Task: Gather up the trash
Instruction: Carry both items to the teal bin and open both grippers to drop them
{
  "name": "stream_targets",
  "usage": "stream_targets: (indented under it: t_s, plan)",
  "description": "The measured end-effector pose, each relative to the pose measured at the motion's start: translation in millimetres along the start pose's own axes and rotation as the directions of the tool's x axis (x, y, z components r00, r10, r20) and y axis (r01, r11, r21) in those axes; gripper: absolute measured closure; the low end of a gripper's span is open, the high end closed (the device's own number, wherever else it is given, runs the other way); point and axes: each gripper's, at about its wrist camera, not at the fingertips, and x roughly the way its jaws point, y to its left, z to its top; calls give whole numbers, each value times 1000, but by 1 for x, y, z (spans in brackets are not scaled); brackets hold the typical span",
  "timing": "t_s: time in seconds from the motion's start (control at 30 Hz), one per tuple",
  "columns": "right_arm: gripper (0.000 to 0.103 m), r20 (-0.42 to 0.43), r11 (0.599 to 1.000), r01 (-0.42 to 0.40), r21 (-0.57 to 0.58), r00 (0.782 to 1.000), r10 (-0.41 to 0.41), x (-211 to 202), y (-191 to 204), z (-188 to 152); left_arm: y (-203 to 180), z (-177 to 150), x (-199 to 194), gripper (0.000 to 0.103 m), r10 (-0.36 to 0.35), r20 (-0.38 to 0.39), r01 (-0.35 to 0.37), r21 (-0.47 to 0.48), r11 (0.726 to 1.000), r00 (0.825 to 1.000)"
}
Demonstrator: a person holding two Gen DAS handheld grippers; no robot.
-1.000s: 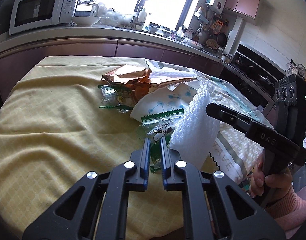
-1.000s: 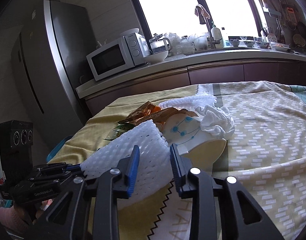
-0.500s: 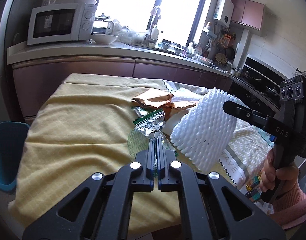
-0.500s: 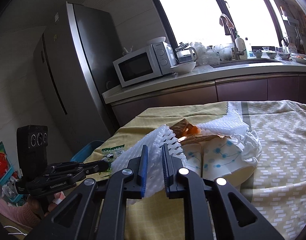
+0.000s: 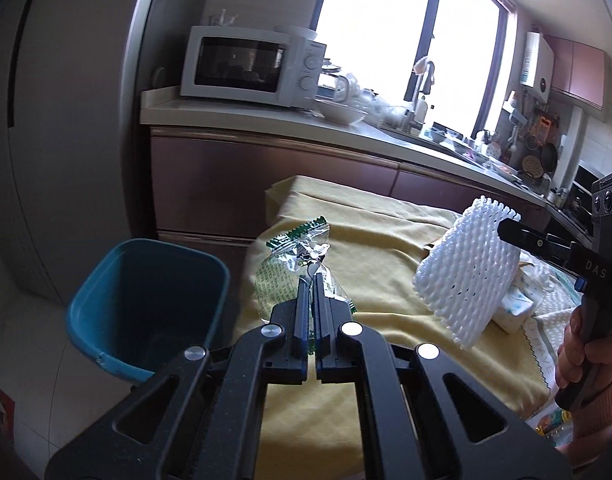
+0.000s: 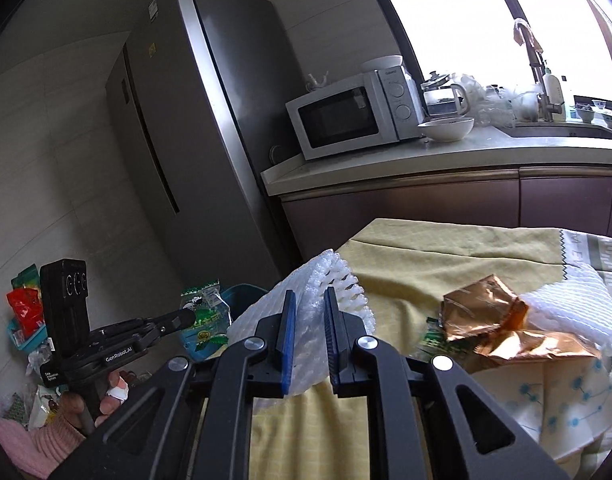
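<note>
Readable writing is sparse: the right gripper's side arm shows "DAS" in the left wrist view, and the left gripper's body carries "GenRobot.AI" and a small "Data Acquisition System" label in the right wrist view. The table runner's [image 5: 546, 344] edge bears large letters, partly hidden, reading roughly "AVE". The green print on the wrapper is too small to read.

The left gripper [image 5: 310, 280] has its jaws nearly together, pinching a clear snack wrapper [image 5: 293, 260] with a green serrated top — the wrapper hangs in the air in front of the fingertips, over the near left edge of the yellow tablecloth [image 5: 370, 240]. Just to the left and below it stands a blue bin [image 5: 145, 304], on the floor beside the table, its mouth facing up.

The right gripper [image 6: 309, 300] has its jaws a modest gap apart, pressed against both sides of a white foam fruit net [image 6: 306, 312], which bulges between and around the blue pads [image 6: 287, 320]. In the left wrist view the net [image 5: 466, 276] is held clear of the cloth, to the right of the wrapper and well apart from the bin.

On the table behind lie a crumpled copper foil bag [image 6: 502, 328], a second white foam net [image 6: 574, 312] and white paper with blue dots [image 6: 554, 404].
</note>
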Motion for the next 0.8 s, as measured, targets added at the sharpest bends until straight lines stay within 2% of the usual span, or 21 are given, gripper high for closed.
stream_targets:
  t_s: [0.17, 0.33, 0.57, 0.8]
  plan:
    - [90, -41, 998, -43, -38, 998, 42, 41, 22, 14, 50, 4, -2, 101, 94, -5, -94, -46, 995, 996]
    - [90, -79, 994, -87, -69, 994, 82, 79, 44, 23, 84, 3, 3, 101, 164, -25, -166, -70, 984, 986]
    - [90, -160, 986, -129, -106, 981, 111, 137, 74, 28, 122, -1, 23, 101, 218, -76, -225, -103, 969, 973]
    - [90, -250, 982, -131, -137, 964, 94, 193, 101, 23, 152, -4, 42, 100, 261, -115, -275, -135, 952, 958]
